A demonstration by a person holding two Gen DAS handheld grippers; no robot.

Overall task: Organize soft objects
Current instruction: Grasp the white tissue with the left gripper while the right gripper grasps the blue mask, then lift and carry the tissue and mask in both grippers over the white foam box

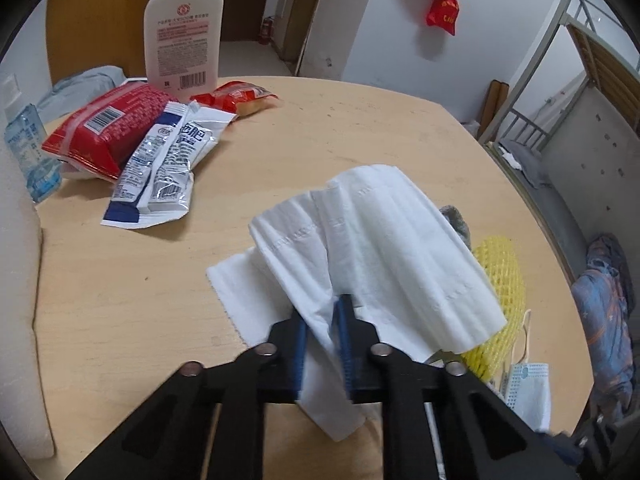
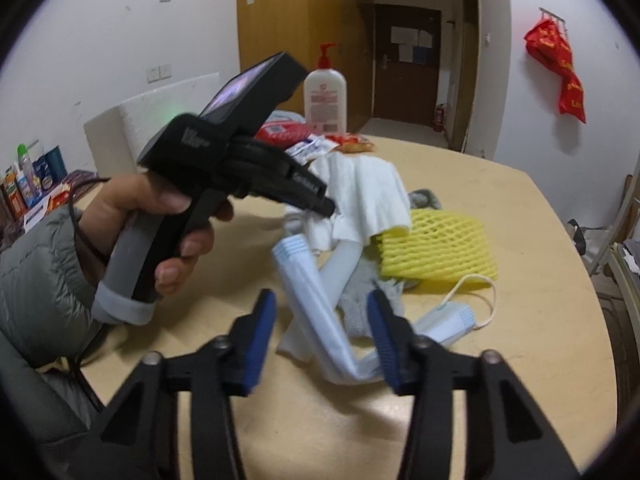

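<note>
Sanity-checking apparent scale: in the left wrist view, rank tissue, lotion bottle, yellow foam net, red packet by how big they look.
1. Tissue, nearest the camera, so inflated.
2. Lotion bottle, cut off by the top edge.
3. Red packet.
4. Yellow foam net, mostly hidden under the tissue, so unsure.

One lotion bottle (image 1: 183,24); one yellow foam net (image 2: 436,246) — two face masks (image 2: 316,304).
</note>
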